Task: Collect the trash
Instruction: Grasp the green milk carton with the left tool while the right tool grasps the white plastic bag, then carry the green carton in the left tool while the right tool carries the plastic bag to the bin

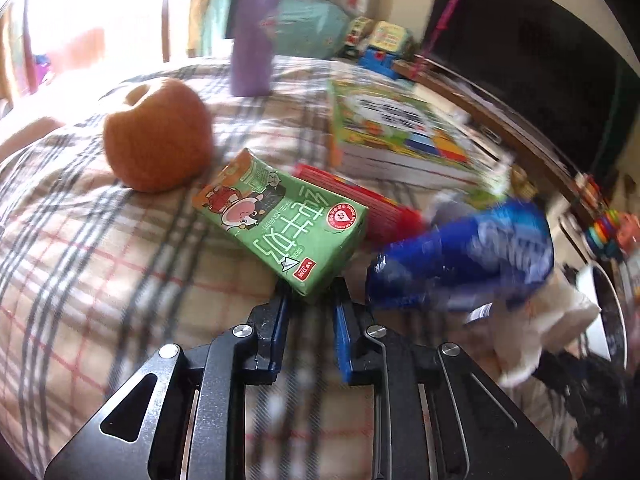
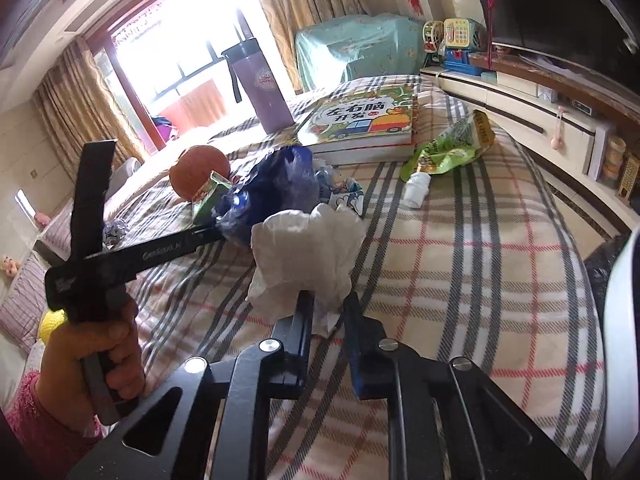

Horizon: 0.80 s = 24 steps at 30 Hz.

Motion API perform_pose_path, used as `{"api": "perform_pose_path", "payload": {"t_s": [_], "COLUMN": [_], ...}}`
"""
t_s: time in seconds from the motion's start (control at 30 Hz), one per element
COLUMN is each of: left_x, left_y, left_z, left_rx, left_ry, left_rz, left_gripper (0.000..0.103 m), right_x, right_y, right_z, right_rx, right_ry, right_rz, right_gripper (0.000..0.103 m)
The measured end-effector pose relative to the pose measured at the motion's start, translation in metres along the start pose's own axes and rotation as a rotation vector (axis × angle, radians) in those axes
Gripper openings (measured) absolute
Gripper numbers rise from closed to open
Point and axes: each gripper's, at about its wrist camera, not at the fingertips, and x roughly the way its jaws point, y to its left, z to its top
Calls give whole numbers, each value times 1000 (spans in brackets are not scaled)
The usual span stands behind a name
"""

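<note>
The right tongs (image 2: 328, 304) held a crumpled tissue (image 2: 306, 256) at centre frame, while the left tongs (image 1: 310, 292), seemingly narrow, pinched the green carton (image 1: 282, 226), next needing the bin.

Bright daylight pours in from the window (image 2: 168, 52) at eleven o'clock and turns it pure white with glare. The left wrist picture is smeared with blur, worst on the blue bag (image 1: 464, 260) at three o'clock. The right wrist picture is sharp. Both pictures bend and darken at the edges.
</note>
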Motion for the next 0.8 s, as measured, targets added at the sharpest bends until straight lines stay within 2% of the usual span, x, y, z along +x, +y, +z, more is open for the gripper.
{"api": "perform_pose_path", "payload": {"t_s": [0.4, 0.8], "left_x": [-62, -87], "left_y": [-57, -84], "left_z": [-56, -98], "left_rx": [134, 246], "left_ry": [1, 84], "left_rz": [-184, -258], "left_gripper": [17, 18], "right_x": [-47, -80], "right_y": [-30, -37], "right_z": [-21, -46], "right_rx": [66, 96], "right_ry": [-39, -52], "right_rz": [-48, -60], "right_gripper": [14, 14]}}
